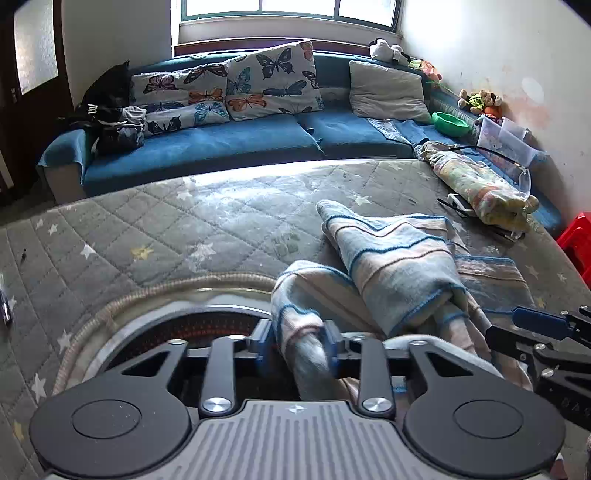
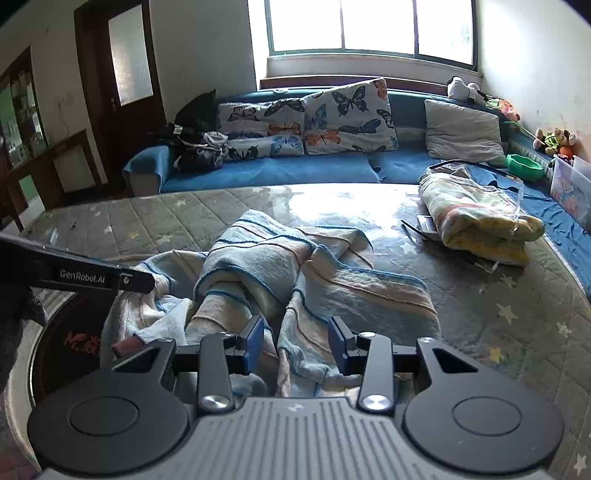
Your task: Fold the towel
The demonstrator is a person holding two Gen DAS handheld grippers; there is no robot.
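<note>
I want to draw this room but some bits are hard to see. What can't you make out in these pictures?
- Left wrist view: the crumpled blue-and-beige striped towel hides its own near corners in folds.
- Right wrist view: red lettering on the round black thing is blurred, partly under the towel.
- Right wrist view: the flat item under the yellow flowery folded blanket is mostly covered.
- Both views: the bright window is washed out by glare.

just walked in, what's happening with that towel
A person is working two handheld grippers on a crumpled striped towel lying on a quilted mat. The left gripper has a bunched edge of it between its fingers; the right gripper straddles another fold. Nothing is folded yet.
</note>
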